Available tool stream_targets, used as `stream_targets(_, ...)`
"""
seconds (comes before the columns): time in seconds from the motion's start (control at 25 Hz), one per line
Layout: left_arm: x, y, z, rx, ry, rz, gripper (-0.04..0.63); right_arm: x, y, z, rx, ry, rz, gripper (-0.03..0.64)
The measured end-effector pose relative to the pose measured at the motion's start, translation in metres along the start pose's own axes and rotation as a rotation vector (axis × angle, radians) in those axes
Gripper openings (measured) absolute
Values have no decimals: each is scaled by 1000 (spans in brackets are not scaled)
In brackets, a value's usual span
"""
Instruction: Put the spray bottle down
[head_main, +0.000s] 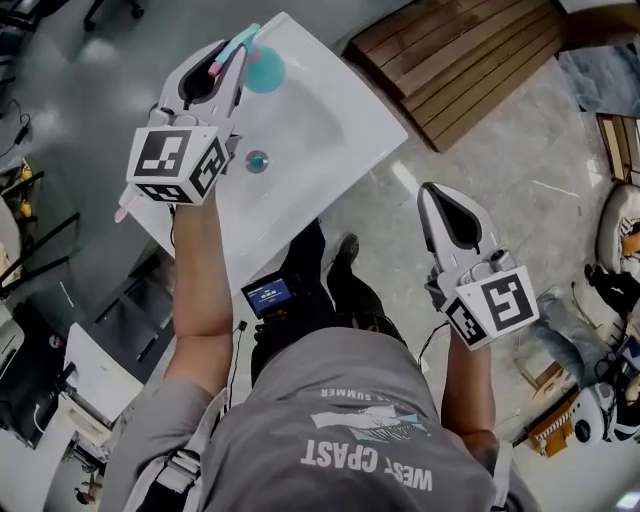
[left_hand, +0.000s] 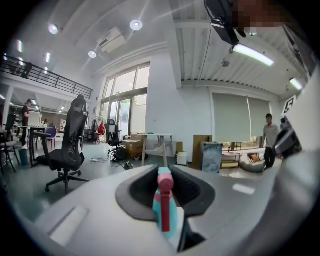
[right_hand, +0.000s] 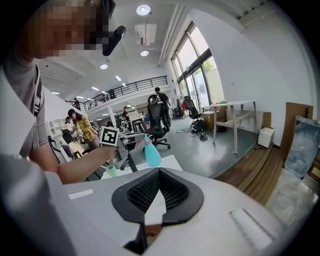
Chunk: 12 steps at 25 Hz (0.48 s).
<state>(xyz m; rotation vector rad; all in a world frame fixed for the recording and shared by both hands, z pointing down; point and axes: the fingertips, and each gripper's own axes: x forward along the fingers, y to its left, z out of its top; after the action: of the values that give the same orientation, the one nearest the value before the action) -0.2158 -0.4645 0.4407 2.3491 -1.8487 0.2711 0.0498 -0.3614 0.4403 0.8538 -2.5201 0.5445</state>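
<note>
A teal spray bottle (head_main: 265, 70) with a pink trigger is held in my left gripper (head_main: 240, 50), which is shut on its head. It hangs over the far corner of a white basin top (head_main: 320, 120) with a round drain (head_main: 257, 160). In the left gripper view the pink and teal spray head (left_hand: 165, 200) stands upright between the jaws. My right gripper (head_main: 432, 190) is off to the right of the basin, over the floor, shut with nothing in it. From the right gripper view the bottle (right_hand: 151, 155) shows above the white top (right_hand: 167, 162), and the right gripper (right_hand: 160, 171) has its tips together.
A slatted wooden platform (head_main: 470, 60) lies on the floor beyond the basin. A small screen device (head_main: 268, 295) hangs at my waist. An office chair (left_hand: 67, 145) stands at the left, a person (left_hand: 270, 137) far right. A green cup (right_hand: 111, 171) sits on the white top.
</note>
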Motion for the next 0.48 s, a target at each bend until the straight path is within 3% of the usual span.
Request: stream_targets(0.48,48,-4,-16,48,13,6,60,21,-17,-28,59,42,-3,2)
